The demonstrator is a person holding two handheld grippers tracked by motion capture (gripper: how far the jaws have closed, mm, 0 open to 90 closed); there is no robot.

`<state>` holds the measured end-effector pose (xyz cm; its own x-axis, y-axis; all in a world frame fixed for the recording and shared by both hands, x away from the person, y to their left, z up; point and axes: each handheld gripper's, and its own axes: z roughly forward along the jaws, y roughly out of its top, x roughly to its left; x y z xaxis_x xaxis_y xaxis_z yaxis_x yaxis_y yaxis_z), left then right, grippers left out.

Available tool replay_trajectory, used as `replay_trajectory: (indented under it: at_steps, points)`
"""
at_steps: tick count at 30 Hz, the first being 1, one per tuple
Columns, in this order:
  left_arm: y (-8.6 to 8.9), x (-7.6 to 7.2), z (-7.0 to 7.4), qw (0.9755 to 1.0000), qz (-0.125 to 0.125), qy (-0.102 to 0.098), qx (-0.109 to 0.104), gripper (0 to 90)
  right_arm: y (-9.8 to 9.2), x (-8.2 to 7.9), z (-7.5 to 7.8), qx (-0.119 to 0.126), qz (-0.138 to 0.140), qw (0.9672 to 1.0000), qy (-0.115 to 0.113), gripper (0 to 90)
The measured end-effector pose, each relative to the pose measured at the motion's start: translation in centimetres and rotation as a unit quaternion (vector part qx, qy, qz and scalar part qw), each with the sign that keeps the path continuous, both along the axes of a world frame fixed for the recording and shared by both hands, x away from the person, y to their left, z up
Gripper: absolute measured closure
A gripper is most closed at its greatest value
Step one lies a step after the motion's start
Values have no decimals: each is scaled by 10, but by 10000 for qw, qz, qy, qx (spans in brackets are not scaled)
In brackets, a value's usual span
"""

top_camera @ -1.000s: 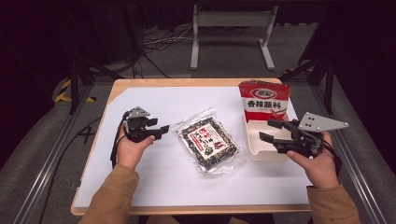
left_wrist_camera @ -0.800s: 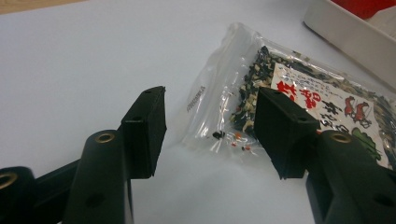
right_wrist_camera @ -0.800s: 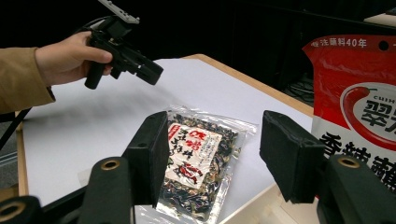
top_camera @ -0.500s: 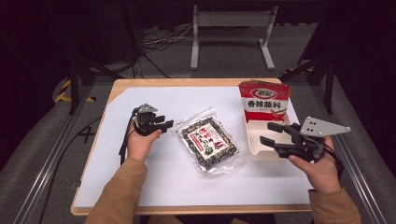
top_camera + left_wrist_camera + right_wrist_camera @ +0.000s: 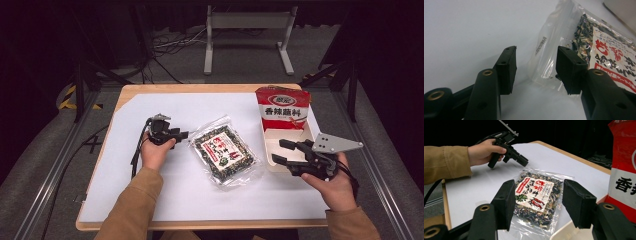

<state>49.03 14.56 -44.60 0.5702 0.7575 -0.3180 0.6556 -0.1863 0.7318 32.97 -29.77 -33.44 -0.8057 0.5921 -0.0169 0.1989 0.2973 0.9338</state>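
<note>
A clear bag of dark dried pieces with a red-and-white label (image 5: 223,150) lies flat in the middle of the white sheet. My left gripper (image 5: 182,134) sits low at the bag's left edge, pointing at it. Its jaws have just been closing. In the left gripper view (image 5: 536,65) the bag's clear corner (image 5: 549,62) lies just ahead of the gap, and the pads do not press on it. My right gripper (image 5: 282,152) hovers open by the white tray (image 5: 272,145), facing the bag (image 5: 536,195) with nothing between its jaws (image 5: 537,202). A red packet (image 5: 282,107) stands in the tray.
The white sheet (image 5: 150,200) covers a wooden table (image 5: 200,89). The red packet (image 5: 624,157) rises close on the right of the right gripper view, with the tray corner (image 5: 564,233) below. A metal stand (image 5: 247,30) and cables lie on the floor behind.
The left hand has moved right and down, up to the bag's left edge, and its jaws stand narrower. The right hand has stayed almost where it was.
</note>
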Motion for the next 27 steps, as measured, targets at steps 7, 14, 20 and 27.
replay_trajectory:
  at_steps: [7,14,20,27]
  points:
    - [1,6,-7,9996,49,135,-245,591,1,-1,-5,-36,-3,10000,78,443]
    - [-2,10,-13,9982,-68,376,-468,636,1,-1,-8,-43,-1,9999,108,442]
    - [-8,7,-12,9983,-158,370,-412,654,2,1,-8,-45,11,9999,114,441]
    - [-8,6,-13,9985,-106,411,-332,704,5,1,-9,-96,11,9999,104,438]
